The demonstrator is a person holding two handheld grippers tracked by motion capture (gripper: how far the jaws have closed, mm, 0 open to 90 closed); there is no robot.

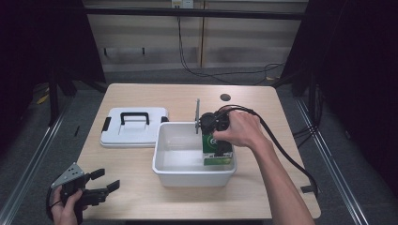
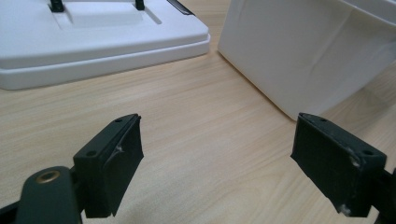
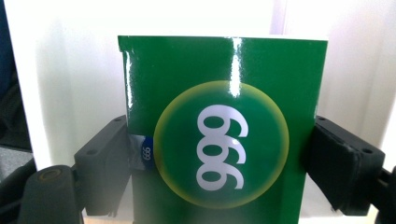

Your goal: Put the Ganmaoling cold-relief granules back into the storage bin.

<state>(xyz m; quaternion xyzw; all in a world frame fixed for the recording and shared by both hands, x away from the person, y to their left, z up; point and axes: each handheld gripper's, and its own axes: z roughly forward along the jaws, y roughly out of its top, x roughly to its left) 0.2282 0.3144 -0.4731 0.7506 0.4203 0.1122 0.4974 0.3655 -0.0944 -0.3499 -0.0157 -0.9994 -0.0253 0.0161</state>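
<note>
The wooden table (image 1: 141, 164) carries a white bin (image 1: 162, 164), and a white lid (image 1: 133, 133) with a black handle lies flat just beside it, ahead of the left gripper (image 1: 104, 180). This gripper rests low near the table's near edge with its jaws spread wide and nothing between them. The right gripper (image 1: 220, 150) points down into the bin, on the side nearest to it. It is clamped on a green box (image 3: 219, 140) with "999" in a round yellow-edged mark, one jaw pressing each narrow side. The box stands upright inside the bin, close to its wall; I cannot tell if it touches the bottom.

I judge the step is placing the box in the bin. To do it well, lower it straight, keep it clear of the wall, and release only when it rests on the bottom.
</note>
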